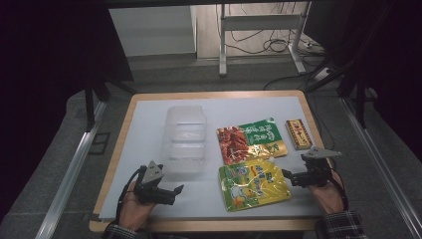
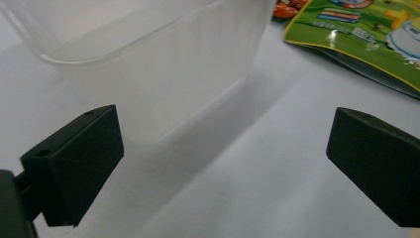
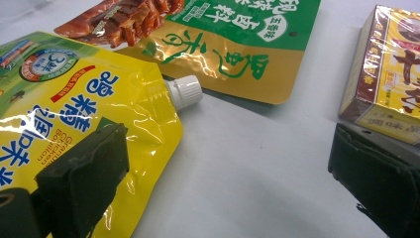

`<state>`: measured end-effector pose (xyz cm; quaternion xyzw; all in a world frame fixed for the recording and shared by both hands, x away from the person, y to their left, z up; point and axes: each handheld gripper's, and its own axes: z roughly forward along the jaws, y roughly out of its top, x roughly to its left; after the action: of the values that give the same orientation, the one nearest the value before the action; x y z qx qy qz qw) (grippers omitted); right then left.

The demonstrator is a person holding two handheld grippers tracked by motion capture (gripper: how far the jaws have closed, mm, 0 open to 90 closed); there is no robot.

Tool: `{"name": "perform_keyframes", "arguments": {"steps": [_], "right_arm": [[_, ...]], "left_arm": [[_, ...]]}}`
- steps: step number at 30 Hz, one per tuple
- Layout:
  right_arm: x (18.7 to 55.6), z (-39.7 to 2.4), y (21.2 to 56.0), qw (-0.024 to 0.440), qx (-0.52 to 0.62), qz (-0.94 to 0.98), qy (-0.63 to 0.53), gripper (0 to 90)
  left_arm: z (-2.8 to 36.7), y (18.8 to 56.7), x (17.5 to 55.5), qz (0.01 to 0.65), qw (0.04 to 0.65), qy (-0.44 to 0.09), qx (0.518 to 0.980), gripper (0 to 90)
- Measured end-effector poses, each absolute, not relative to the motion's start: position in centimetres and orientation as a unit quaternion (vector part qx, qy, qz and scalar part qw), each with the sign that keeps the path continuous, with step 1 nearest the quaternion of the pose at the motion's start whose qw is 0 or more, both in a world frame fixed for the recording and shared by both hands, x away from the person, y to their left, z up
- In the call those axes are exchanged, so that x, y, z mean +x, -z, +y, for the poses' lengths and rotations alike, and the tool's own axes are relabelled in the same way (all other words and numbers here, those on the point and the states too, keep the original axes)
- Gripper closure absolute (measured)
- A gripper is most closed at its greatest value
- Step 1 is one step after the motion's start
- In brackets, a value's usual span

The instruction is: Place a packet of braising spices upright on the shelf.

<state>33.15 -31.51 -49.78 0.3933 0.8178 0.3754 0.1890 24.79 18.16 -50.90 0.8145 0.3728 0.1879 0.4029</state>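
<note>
Overlapping yellow pouch (image 3: pixel 74 114): right gripper (image 3: pixel 223 173) agape | left gripper (image 2: pixel 223 168) agape, empty

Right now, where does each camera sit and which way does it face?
High view: above the near edge, looking forward and down on the table; both hands and grippers show.
Left gripper view: rides the left gripper, facing the clear plastic container; open jaws show.
Right gripper view: rides the right gripper, facing the yellow spout pouch, shared with the other views.

Overhead forward-down, gripper views close — table-level
</note>
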Motion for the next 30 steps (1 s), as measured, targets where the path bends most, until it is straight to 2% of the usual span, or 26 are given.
{"name": "perform_keyframes", "arguments": {"steps": [4, 6, 13, 18, 24, 30], "right_arm": [[33.1, -31.5, 49.7, 0.189, 0.391, 0.819, -0.375, 2.2], [33.1, -31.5, 49.7, 0.190, 0.391, 0.819, -0.376, 2.2], [33.2, -31.4, 49.7, 0.188, 0.390, 0.820, -0.374, 2.4], [33.2, -31.4, 49.7, 0.188, 0.391, 0.820, -0.374, 2.4], [33.2, -31.4, 49.8, 0.190, 0.388, 0.821, -0.374, 2.2], [33.2, -31.4, 49.8, 0.190, 0.388, 0.820, -0.375, 2.2]], "left_arm": [[17.6, 50.6, 24.5, 0.365, 0.396, -0.189, 0.821, 4.4], [17.3, 50.5, 24.3, 0.356, 0.392, -0.192, 0.826, 9.5], [16.8, 50.5, 24.0, 0.335, 0.388, -0.208, 0.833, 17.0], [16.5, 50.3, 23.8, 0.327, 0.406, -0.199, 0.830, 23.7], [15.8, 50.2, 23.7, 0.314, 0.417, -0.187, 0.832, 36.7], [14.7, 50.2, 23.8, 0.310, 0.430, -0.164, 0.832, 43.7]]}}
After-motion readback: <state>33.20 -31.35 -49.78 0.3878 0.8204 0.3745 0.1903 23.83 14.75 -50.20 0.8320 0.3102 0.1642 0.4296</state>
